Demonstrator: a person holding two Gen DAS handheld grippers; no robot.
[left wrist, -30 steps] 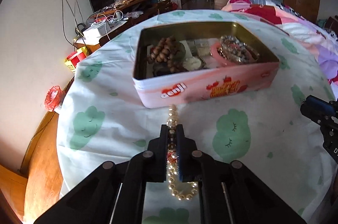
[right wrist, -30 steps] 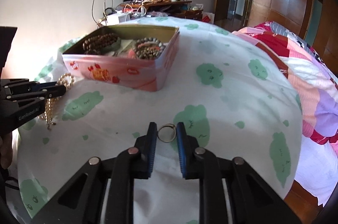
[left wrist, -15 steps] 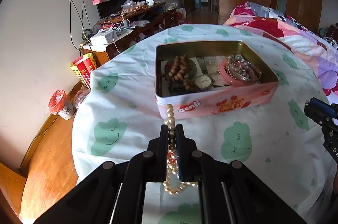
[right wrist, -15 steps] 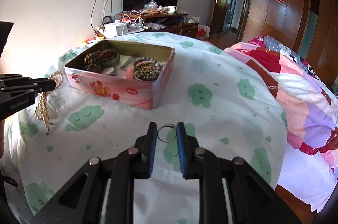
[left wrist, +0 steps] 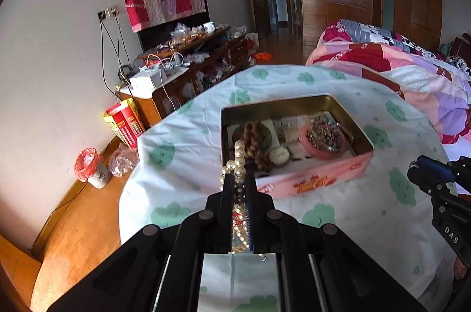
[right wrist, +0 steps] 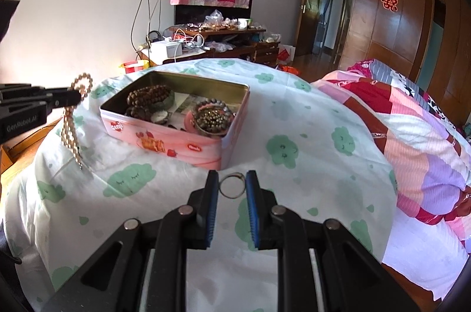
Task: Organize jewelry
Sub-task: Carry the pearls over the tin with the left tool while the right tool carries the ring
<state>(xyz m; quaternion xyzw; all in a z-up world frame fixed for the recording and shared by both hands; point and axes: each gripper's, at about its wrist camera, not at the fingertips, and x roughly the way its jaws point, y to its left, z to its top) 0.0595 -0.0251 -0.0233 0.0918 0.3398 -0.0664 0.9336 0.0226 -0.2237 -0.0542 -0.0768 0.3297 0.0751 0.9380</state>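
Note:
A pink tin box [left wrist: 309, 179] [right wrist: 188, 145] stands open on the table with wooden beads [left wrist: 254, 139], a watch [left wrist: 279, 155] and a pink dish of bracelets [left wrist: 323, 135] inside. My left gripper [left wrist: 238, 185] is shut on a pearl necklace [left wrist: 239, 162] [right wrist: 70, 120], held above the table just in front of the box; its strands hang down. My right gripper [right wrist: 232, 182] is shut on a thin metal ring [right wrist: 232, 186], raised over the cloth to the right of the box's near corner.
The round table wears a white cloth with green clouds [right wrist: 282, 150]. A bed with a pink and red quilt [right wrist: 412, 135] lies to the right. A cluttered wooden cabinet [left wrist: 188, 67] stands by the wall, with a red box [left wrist: 123, 123] and a bin [left wrist: 89, 167] on the floor.
Both grippers have risen with their loads. The pearl necklace has come up off the cloth and now hangs freely; the box looks lower and farther in both views.

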